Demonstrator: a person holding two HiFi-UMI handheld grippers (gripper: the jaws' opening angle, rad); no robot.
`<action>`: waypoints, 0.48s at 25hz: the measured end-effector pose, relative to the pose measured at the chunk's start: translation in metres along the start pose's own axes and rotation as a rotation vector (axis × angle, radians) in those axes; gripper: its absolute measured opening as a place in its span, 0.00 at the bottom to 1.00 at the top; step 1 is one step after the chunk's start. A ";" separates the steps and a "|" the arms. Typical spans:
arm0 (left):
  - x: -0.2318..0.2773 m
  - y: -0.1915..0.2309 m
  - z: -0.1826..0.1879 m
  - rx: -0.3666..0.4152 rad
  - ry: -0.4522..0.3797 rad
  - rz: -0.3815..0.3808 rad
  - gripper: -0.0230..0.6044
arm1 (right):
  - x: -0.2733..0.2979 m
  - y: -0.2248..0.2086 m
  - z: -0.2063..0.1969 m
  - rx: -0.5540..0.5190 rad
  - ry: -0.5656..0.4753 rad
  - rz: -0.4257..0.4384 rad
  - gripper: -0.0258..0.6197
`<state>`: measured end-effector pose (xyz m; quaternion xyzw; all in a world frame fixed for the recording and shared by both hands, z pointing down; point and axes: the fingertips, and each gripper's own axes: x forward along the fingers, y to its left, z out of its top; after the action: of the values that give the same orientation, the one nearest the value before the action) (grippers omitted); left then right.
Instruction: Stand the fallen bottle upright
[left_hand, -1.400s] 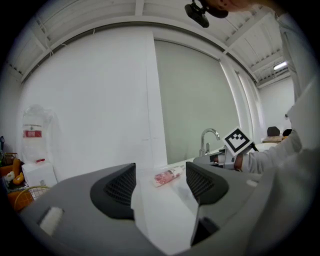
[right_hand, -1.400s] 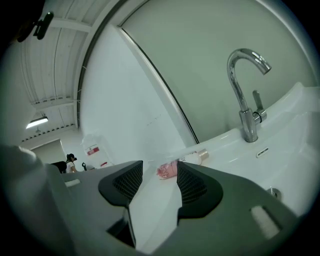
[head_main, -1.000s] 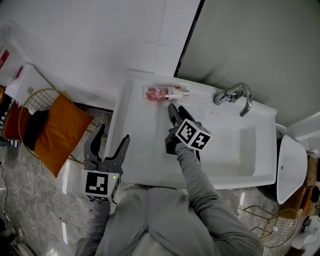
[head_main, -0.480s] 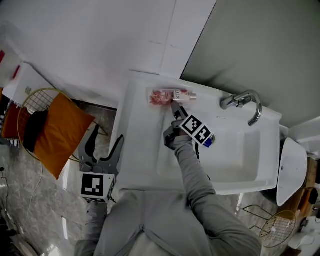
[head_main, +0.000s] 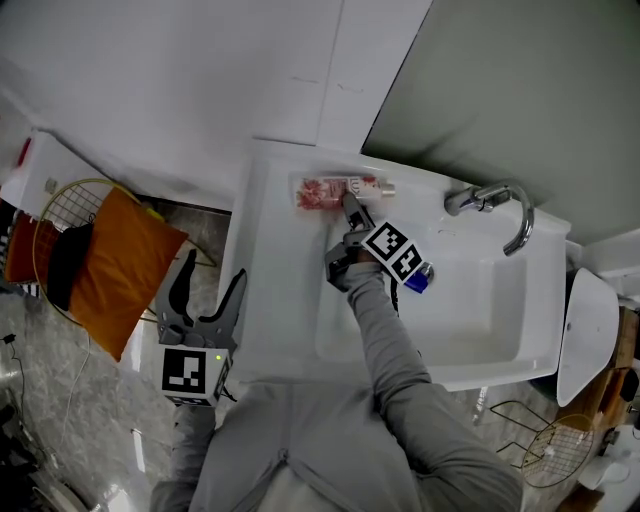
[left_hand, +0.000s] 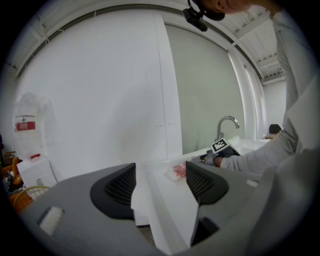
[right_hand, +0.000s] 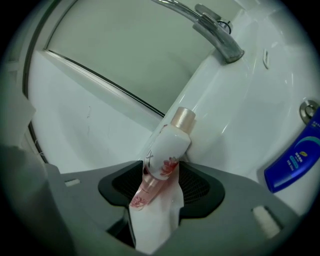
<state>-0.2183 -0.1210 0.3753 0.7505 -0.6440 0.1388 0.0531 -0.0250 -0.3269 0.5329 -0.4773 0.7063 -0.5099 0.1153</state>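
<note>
The fallen bottle (head_main: 335, 189), pink and white with a rose-gold cap, lies on its side on the back left ledge of the white sink (head_main: 275, 300). My right gripper (head_main: 349, 205) reaches it from the front. In the right gripper view the bottle (right_hand: 162, 155) lies lengthwise between the wide jaws of that gripper (right_hand: 161, 182), and bare counter shows between it and the right pad. My left gripper (head_main: 215, 272) hangs open and empty off the sink's left front corner. In its own view the left gripper (left_hand: 159, 182) looks along the sink edge towards the distant bottle (left_hand: 177, 171).
A chrome faucet (head_main: 495, 200) stands at the back right of the basin (head_main: 470, 300). A blue bottle (head_main: 418, 281) lies just right of my right hand. A wire basket with an orange cloth (head_main: 110, 255) sits on the floor at the left, and a white fixture (head_main: 590, 335) at the right.
My right gripper has rolled and moved in towards the bottle, whose pink end now lies between its jaws. My left gripper has drifted slightly by the sink's corner.
</note>
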 end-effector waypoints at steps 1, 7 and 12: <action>0.001 0.000 -0.001 0.005 -0.009 -0.002 0.58 | 0.001 0.000 0.000 0.008 -0.005 0.005 0.37; 0.003 0.000 -0.003 -0.019 0.033 -0.002 0.58 | 0.012 0.004 -0.002 0.063 -0.019 0.025 0.37; 0.003 0.004 -0.006 -0.003 0.021 0.011 0.58 | 0.021 0.007 -0.004 0.092 -0.011 0.042 0.38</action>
<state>-0.2227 -0.1231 0.3820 0.7453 -0.6477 0.1462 0.0604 -0.0423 -0.3413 0.5356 -0.4593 0.6914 -0.5367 0.1515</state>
